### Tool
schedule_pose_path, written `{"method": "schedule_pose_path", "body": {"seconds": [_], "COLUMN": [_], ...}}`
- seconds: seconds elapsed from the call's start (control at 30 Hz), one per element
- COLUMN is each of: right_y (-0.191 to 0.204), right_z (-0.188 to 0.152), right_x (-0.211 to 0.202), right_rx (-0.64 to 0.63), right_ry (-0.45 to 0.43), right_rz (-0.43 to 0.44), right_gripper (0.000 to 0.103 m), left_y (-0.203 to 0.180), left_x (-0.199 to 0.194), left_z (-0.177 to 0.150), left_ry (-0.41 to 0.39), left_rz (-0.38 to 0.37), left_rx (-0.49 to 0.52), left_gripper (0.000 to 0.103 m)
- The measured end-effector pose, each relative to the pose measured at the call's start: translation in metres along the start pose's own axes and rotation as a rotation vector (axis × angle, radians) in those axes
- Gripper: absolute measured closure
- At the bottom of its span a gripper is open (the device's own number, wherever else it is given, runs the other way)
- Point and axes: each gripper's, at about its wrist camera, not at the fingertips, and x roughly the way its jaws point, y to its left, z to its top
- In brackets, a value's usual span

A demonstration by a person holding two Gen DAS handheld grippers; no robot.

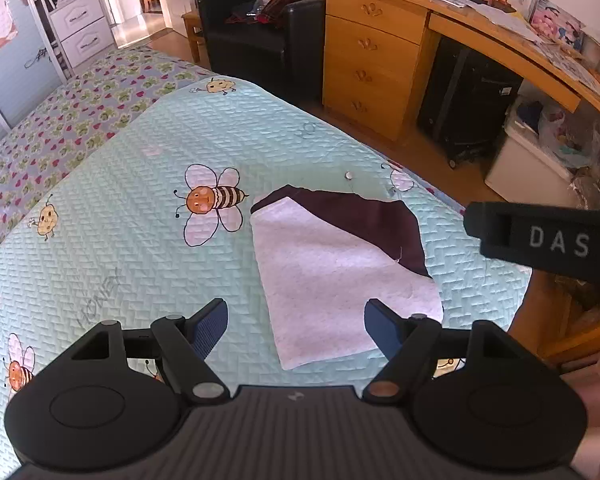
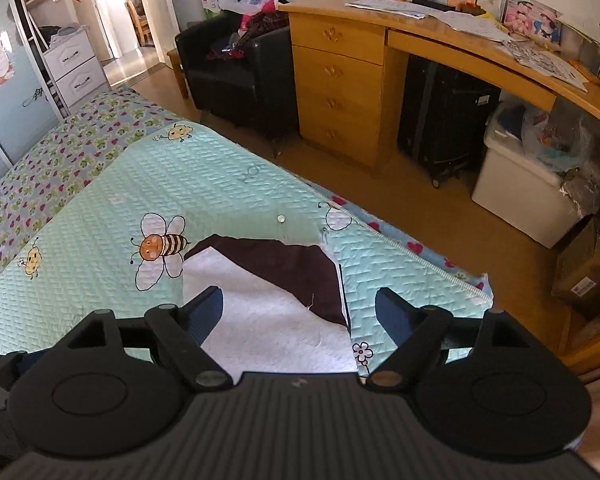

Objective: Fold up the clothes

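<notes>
White-and-maroon folded garment lies lengthwise toward the camera, maroon end far.

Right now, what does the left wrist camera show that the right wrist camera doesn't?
Only the left wrist view shows the right gripper from the side, marked DAS. Only the right wrist view shows the flower print beside the garment. Both share the folded white and maroon garment, the bee blanket and the wooden desk. Both grippers are open and empty.
</notes>
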Motion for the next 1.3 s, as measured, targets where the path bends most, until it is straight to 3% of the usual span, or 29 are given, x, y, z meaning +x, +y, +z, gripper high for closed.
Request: {"method": "schedule_pose_path", "body": {"seconds": [0.57, 0.97, 1.3], "right_y": [0.001, 0.004, 0.018], "right_z": [-0.001, -0.006, -0.011], "right_x": [-0.006, -0.014, -0.043], "right_rx": [-0.054, -0.071, -0.149], "right_ry": [-0.016, -0.059, -0.245], "right_rz": [-0.051, -0.017, -0.017], "right_gripper": [0.019, 0.018, 0.012], "left_y": [-0.003, 0.006, 0.009], "left_x": [-0.004, -0.01, -0.017], "left_z": [0.0, -0.001, -0.002], "left_ry": [0.008, -0.007, -0.058], "left_rz": [0.016, 0.033, 0.064], "left_rx": [0.009, 0.003, 0.011], "left_gripper": [0.025, 0.025, 0.024]}}
